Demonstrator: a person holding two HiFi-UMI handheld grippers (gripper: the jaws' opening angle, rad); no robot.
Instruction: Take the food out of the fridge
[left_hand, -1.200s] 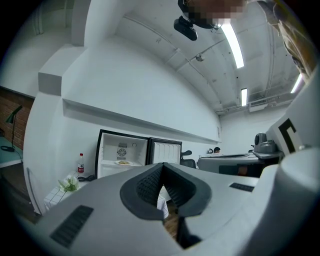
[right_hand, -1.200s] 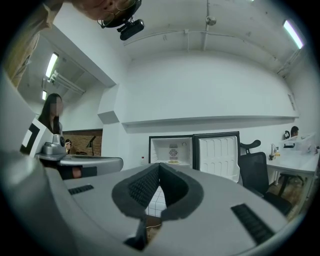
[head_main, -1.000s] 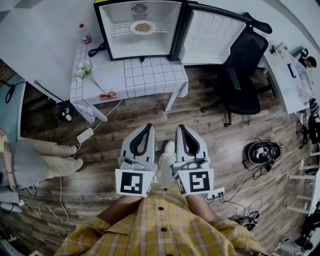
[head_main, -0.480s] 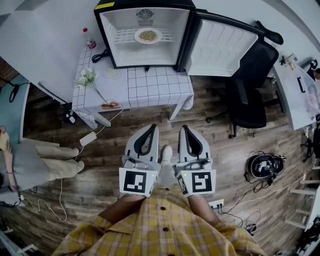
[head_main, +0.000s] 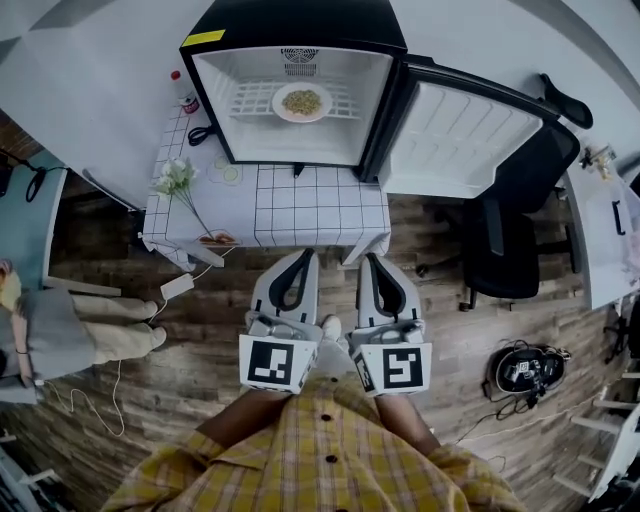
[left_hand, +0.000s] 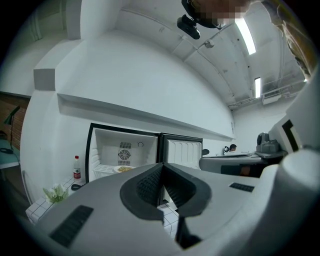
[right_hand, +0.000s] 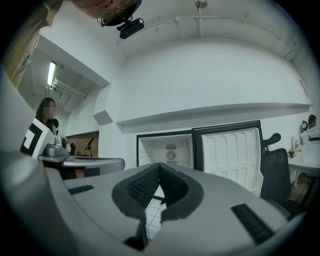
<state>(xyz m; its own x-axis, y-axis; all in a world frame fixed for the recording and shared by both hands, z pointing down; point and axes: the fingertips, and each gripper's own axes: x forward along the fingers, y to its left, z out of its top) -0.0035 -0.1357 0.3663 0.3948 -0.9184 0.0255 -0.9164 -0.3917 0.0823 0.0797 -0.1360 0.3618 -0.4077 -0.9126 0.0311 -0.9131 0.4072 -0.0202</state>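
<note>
The small black fridge (head_main: 296, 40) stands open on a table with a white checked cloth (head_main: 315, 205), its door (head_main: 460, 135) swung out to the right. A white plate of food (head_main: 303, 101) rests on the wire shelf inside; the left gripper view also catches the plate (left_hand: 122, 169). My left gripper (head_main: 302, 256) and right gripper (head_main: 366, 258) are side by side in front of my body, just short of the table's near edge. Both are shut, tips touching, with nothing held. In the right gripper view the fridge (right_hand: 170, 150) lies straight ahead beyond the jaws.
A red-capped bottle (head_main: 183, 90) and a black cable stand left of the fridge, white flowers (head_main: 175, 178) and a small dish (head_main: 216, 239) on the table's left side. A black office chair (head_main: 520, 230) sits right. A person (head_main: 60, 325) sits at left.
The view has drawn closer to the fridge and table, which now fill more of the top. Both grippers stay shut and side by side.
</note>
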